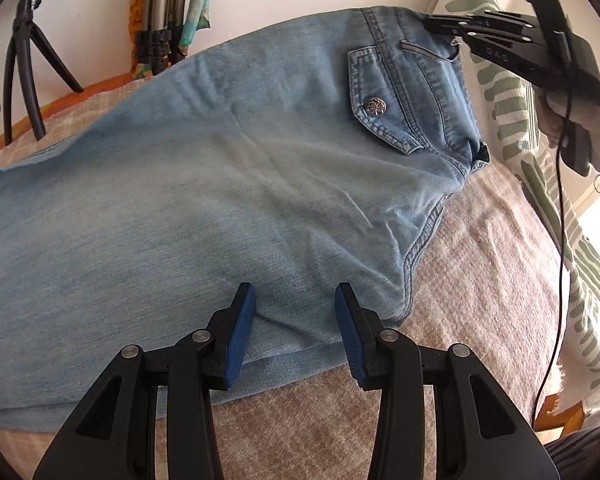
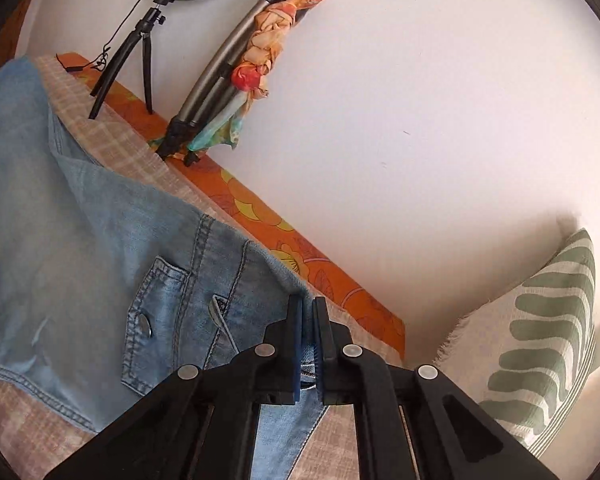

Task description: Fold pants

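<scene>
Light blue denim pants [image 1: 220,184] lie spread over a beige checked bed cover [image 1: 480,280], back pocket flap with a metal button [image 1: 375,106] facing up. My left gripper [image 1: 295,320] stands open at the near edge of the pants. Its blue pads [image 1: 242,332] rest on the cloth on either side of a flat stretch of denim. My right gripper [image 2: 308,308] is shut on the waistband of the pants [image 2: 100,240], with denim pinched between its pads. In the left wrist view the right gripper [image 1: 436,24] sits at the far waistband corner, held by a hand.
A green-striped pillow [image 2: 540,340] leans at the right by the white wall. A ring light on a tripod [image 2: 140,52] and a folded stand wrapped in flowered cloth [image 2: 228,80] stand on the orange sheet edge [image 2: 292,248]. A black cable [image 1: 560,240] hangs from the right gripper.
</scene>
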`<act>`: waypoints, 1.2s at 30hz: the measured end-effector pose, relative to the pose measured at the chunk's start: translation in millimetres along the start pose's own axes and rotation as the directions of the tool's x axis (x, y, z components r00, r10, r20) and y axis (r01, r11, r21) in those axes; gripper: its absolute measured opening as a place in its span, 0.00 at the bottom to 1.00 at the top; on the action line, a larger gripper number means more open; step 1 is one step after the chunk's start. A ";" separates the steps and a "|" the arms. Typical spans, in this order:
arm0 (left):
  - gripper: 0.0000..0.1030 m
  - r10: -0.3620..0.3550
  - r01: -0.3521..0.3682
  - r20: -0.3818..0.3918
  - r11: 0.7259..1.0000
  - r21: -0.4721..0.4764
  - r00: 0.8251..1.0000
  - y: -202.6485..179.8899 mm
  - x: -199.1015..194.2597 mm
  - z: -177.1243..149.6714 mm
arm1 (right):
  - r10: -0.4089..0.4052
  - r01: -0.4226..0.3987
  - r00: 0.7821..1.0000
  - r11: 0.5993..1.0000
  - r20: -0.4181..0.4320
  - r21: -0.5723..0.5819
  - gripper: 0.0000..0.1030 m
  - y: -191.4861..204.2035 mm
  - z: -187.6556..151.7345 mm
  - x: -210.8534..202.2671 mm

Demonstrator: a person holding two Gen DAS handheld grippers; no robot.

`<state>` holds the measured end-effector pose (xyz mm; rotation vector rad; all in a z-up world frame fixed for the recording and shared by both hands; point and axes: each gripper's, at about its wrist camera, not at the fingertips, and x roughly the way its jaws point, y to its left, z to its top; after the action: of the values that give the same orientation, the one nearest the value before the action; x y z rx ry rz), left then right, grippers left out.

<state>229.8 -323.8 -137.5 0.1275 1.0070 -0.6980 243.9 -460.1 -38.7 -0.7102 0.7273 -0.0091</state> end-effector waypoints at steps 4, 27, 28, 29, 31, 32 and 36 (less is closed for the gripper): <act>0.39 0.007 -0.007 0.005 1.000 0.017 1.000 -1.5 1.2 -0.1 | 0.017 -0.016 0.995 1.000 -0.095 0.006 0.02 0.2 -0.1 59.8; 0.57 -0.017 0.005 0.042 0.960 0.279 0.999 -68.2 -17.0 -5.9 | 0.338 -0.082 0.938 0.435 -0.078 0.897 0.83 -54.9 -185.3 -9.7; 0.57 -0.003 -0.009 0.041 0.954 0.298 0.999 -72.8 -12.8 -6.7 | 0.343 -0.082 0.936 0.426 -0.077 0.901 0.83 -51.6 -185.0 -7.6; 0.57 0.015 -0.028 0.044 0.947 0.319 0.999 -76.7 -9.0 -8.1 | 0.353 -0.092 0.933 0.419 -0.069 0.903 0.83 -47.1 -182.9 -4.1; 0.57 0.056 -0.070 0.051 0.933 0.352 0.997 -81.1 -1.6 -10.3 | 0.387 -0.101 0.920 0.391 -0.064 0.915 0.83 -40.8 -179.9 3.9; 0.57 0.078 -0.093 0.055 0.928 0.361 0.995 -81.6 1.5 -10.9 | 0.410 -0.112 0.911 0.355 -0.047 0.928 0.83 -38.5 -180.8 8.0; 0.55 0.090 -0.101 0.048 0.942 0.321 0.995 -67.7 10.2 -5.4 | 0.479 -0.153 0.877 0.215 0.032 0.965 0.83 -33.4 -176.9 27.4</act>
<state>189.4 -379.2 -134.4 0.4472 0.8431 -0.7698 164.2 -597.0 -128.3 0.6977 0.9678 -0.1623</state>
